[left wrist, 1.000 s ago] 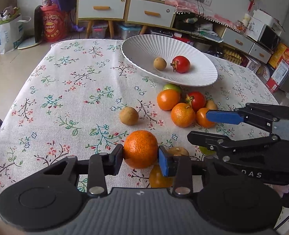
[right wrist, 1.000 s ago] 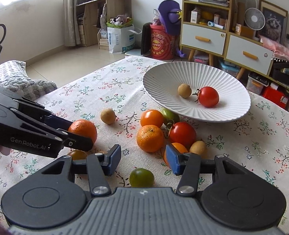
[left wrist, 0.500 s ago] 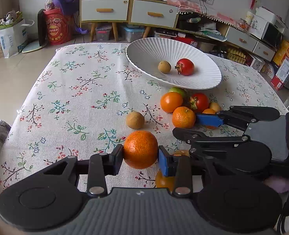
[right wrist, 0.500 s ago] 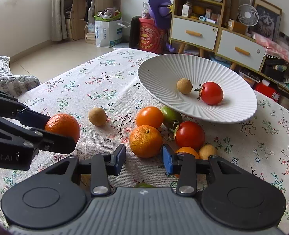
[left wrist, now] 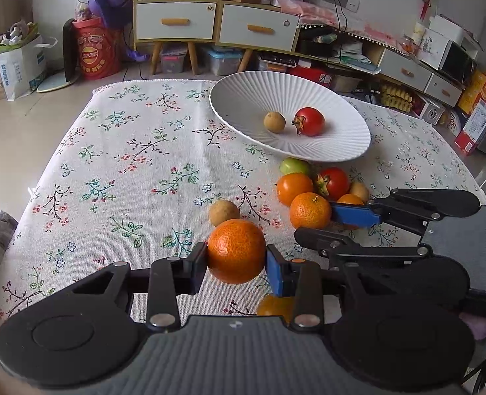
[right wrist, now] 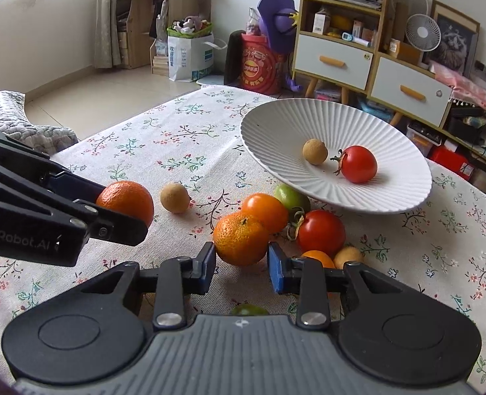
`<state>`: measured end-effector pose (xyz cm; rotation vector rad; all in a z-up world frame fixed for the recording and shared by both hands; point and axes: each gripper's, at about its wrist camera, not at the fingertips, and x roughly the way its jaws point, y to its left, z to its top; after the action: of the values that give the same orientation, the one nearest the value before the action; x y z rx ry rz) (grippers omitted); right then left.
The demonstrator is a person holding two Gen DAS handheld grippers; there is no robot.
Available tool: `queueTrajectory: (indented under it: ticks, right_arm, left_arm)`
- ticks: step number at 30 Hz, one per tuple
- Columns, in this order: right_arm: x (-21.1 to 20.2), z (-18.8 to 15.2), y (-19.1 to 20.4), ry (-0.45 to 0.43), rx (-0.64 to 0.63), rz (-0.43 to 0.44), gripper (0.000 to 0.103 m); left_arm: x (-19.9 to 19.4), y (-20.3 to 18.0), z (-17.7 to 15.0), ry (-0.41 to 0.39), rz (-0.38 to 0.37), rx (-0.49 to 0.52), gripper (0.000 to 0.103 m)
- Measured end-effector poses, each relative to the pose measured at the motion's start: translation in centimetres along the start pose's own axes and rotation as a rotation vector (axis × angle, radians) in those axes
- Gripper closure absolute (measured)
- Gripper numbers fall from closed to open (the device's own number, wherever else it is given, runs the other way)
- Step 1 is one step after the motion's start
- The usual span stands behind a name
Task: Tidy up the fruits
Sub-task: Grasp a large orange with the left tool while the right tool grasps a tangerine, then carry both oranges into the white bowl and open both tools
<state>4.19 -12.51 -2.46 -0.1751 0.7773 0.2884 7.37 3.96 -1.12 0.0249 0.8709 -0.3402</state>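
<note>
My left gripper [left wrist: 236, 265] is shut on a large orange mandarin [left wrist: 236, 250], held above the floral tablecloth; it also shows in the right wrist view [right wrist: 126, 202]. My right gripper [right wrist: 242, 267] is open with its jaws on either side of a second mandarin [right wrist: 241, 238] that rests on the cloth, seen in the left wrist view too [left wrist: 310, 210]. A white ribbed bowl [right wrist: 275, 125] at the back holds a red tomato [right wrist: 357, 164] and a small brown fruit [right wrist: 315, 151].
A pile beside the bowl holds an orange tomato [right wrist: 265, 212], a red tomato [right wrist: 321, 232], a green fruit [right wrist: 290, 196] and smaller fruits. A brown fruit [right wrist: 174, 197] lies alone to the left. A green fruit [right wrist: 249, 310] lies under my right gripper. Cabinets stand behind the table.
My right gripper has moved forward and now has the second mandarin between its open jaws. My left gripper has risen slightly with its mandarin.
</note>
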Motion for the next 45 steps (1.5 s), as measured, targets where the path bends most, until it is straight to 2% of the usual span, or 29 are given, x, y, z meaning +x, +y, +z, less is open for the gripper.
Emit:
queueTrajectory:
  ticks: [13,21,29,36,40,45]
  right_arm:
    - [-2.3,0.8,-1.6,-0.023,-0.002,-0.012,0.072]
    - [-3.1,1.6,-2.8,-0.040,0.007,-0.040,0.072]
    - [-3.3,2.7,-4.6,-0.064,0.025,-0.072,0.072]
    - [-2.6,3.1,-6.4,-0.097,0.082,-0.082,0.072]
    - [-1.7,3.0,-7.1,-0.079,0.088,-0.094,0.072]
    - [-1.0,2.8,-7.9,-0.053,0.088,-0.091,0.072]
  left_arm:
    - [0.0,-1.6,1.6,-0.028,-0.019,0.012,0.066]
    - [-0.2,-3.0,3.8,-0.072,-0.040,0.012,0.066]
    - [0.2,-3.0,5.7,-0.105,-0.042,-0.054,0.066]
    - [1.8,-2.8,7.4,-0.143,-0.027,-0.115,0.066]
    - [3.2,-3.0,7.9,-0.150,-0.034,-0.149,0.066]
    - [5.0,-4.0,8.1,-0.127,-0.040,-0.122,0.066]
